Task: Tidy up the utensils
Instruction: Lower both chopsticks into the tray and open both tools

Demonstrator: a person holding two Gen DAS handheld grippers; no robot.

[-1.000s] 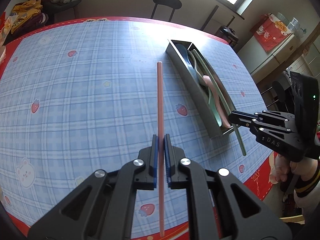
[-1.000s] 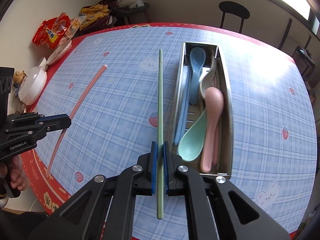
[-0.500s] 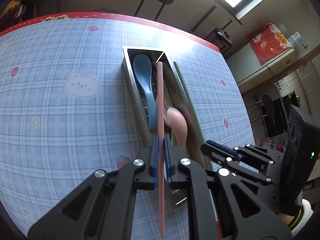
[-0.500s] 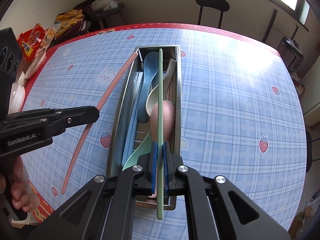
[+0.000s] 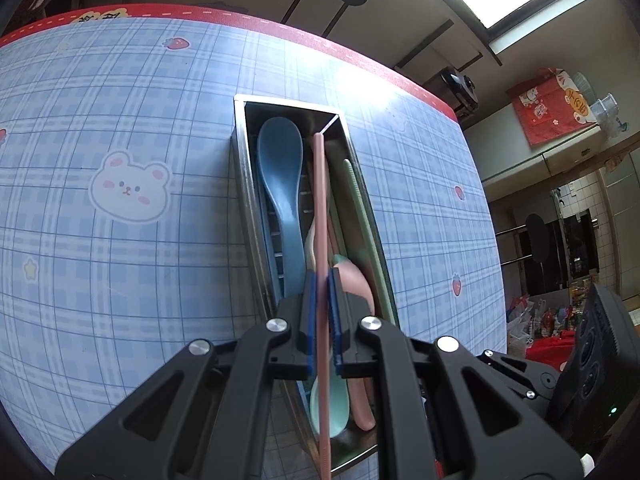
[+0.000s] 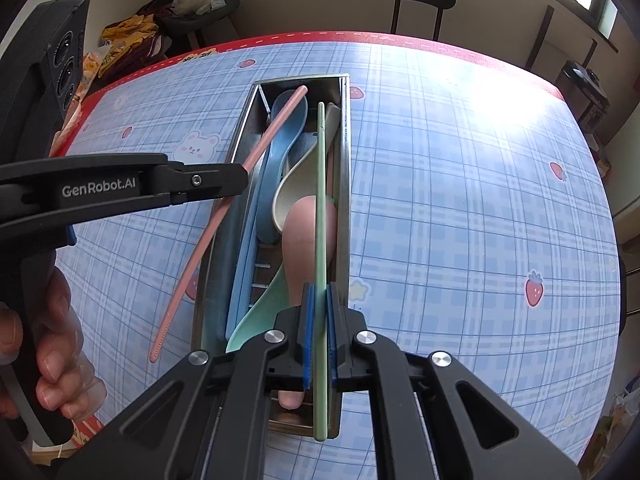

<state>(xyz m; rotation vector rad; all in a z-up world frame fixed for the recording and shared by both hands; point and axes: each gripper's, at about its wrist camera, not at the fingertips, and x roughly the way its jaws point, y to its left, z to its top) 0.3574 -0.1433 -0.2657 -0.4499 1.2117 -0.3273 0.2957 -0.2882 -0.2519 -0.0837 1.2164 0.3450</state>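
Moved in over the steel utensil tray (image 5: 240, 168) since a second ago: both grippers, each from the bare tablecloth beside it to a spot above its near end. Left gripper (image 5: 322, 312) now lined up along the tray, fingers (image 5: 310, 312) pressed tight on a pink chopstick (image 5: 319, 184) whose far tip reaches the tray's far end. Right gripper (image 6: 316, 320) likewise over the tray, fingers (image 6: 306, 332) pinching a green chopstick (image 6: 320, 184) that runs along the tray's right-hand wall (image 6: 345, 184).

Already lying inside the tray: a blue spoon (image 5: 280, 184) at the far left, a pink spoon (image 6: 306, 236) and a mint-green spoon (image 6: 260, 312) toward the near end, a cream spoon (image 6: 292, 192) between them. Seen from the right wrist, pink chopstick slanting across the tray's left rim, far tip inside, near end still out over the table (image 6: 460, 200) to the tray's left. Impossible to tell whether either chopstick touches the spoons beneath.

Step in hand, by judgement: delivering the last two chopsticks into the tray. Next move calls for swinging the pink chopstick parallel to the tray walls so its near end clears the left rim, lowering both sticks toward the spoons, then spreading the fingers to let them drop. Worth watching: a stick left slanted may perch on the rim and roll off onto the table.
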